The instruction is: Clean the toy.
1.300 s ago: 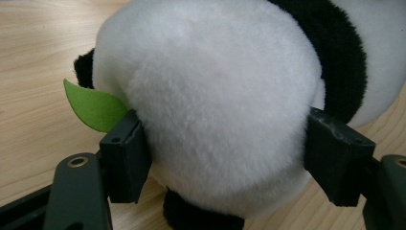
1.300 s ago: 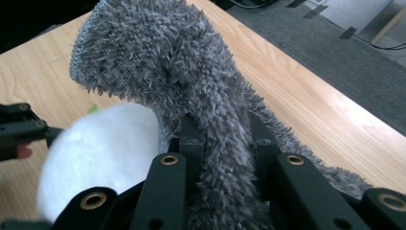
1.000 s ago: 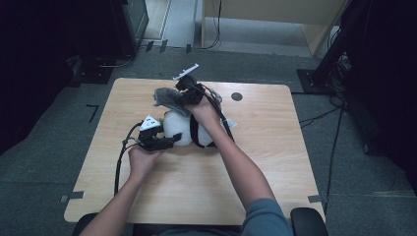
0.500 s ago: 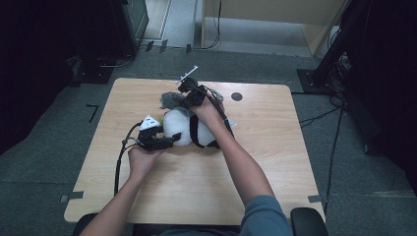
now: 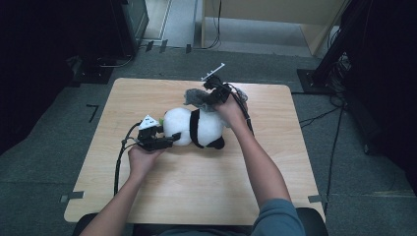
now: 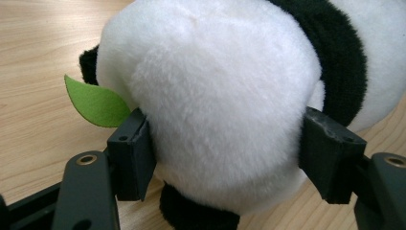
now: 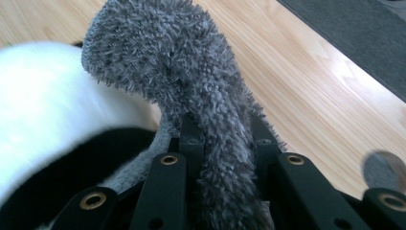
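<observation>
A stuffed panda (image 5: pixel 196 129) lay on its side near the middle of the wooden bench (image 5: pixel 206 196). The left tongs (image 5: pixel 169 141) clasped the white, rounded end of the panda (image 6: pixel 215 110), one black pad pressed into the fur on each side; the jaws had just been closing a little on it. A green felt leaf (image 6: pixel 95 103) stuck out from the toy beside the left pad.

The right tongs (image 5: pixel 209 98) hung above the far end of the panda, closed on a fuzzy grey cloth (image 5: pixel 196 97). In the right gripper view the cloth (image 7: pixel 191 81) rose from between the pinched jaws and flopped over toward the panda's white fur (image 7: pixel 52 100), its strands blurred. The lifted cloth lay against the toy's far side, above the bench.
</observation>
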A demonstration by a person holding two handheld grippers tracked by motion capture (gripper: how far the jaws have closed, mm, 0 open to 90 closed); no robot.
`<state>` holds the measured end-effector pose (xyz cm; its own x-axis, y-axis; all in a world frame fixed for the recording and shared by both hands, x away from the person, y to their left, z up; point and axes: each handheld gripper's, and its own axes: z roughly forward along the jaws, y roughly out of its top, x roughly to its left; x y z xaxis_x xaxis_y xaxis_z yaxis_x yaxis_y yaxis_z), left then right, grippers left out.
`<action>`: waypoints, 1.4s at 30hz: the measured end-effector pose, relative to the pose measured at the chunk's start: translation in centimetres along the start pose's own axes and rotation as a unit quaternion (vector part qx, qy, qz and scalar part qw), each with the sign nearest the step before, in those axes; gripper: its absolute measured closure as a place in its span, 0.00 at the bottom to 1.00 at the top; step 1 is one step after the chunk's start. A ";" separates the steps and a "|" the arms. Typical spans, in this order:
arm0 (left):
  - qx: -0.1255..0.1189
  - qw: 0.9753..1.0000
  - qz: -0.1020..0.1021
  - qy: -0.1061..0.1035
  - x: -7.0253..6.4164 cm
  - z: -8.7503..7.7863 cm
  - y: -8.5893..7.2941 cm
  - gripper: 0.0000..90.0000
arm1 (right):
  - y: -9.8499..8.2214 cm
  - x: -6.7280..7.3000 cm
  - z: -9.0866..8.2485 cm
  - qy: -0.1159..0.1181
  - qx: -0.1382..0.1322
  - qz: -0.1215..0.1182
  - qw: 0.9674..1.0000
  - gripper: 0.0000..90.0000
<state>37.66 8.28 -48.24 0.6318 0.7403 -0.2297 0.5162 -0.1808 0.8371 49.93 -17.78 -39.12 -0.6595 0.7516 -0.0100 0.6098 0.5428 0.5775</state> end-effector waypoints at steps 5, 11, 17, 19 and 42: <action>0.000 1.000 0.001 -0.001 0.0 0.0 0.0 0.32 | -1.8 -2.0 -1.0 -0.011 0.002 0.020 1.000 0.83; -0.006 1.000 0.005 0.000 0.0 0.0 -0.2 0.32 | -3.6 -3.5 -1.6 -0.014 -0.001 0.046 0.999 0.83; -0.007 1.000 0.004 0.000 0.0 0.0 -0.2 0.32 | -2.7 -3.1 -2.5 -0.016 -0.017 0.038 0.999 0.83; -0.006 1.000 0.006 0.000 0.0 0.0 -0.2 0.32 | -2.1 -2.8 -2.8 -0.015 -0.025 0.034 0.999 0.83; -0.004 1.000 0.001 -0.003 0.1 -0.1 0.0 0.32 | 5.9 6.7 2.1 0.058 -0.032 -0.044 0.997 0.83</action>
<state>37.67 8.37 -48.21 0.6354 0.7367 -0.2314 0.5105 -0.1760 0.8417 50.07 -8.76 -37.51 -0.7584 0.6512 0.0289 0.5199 0.5775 0.6294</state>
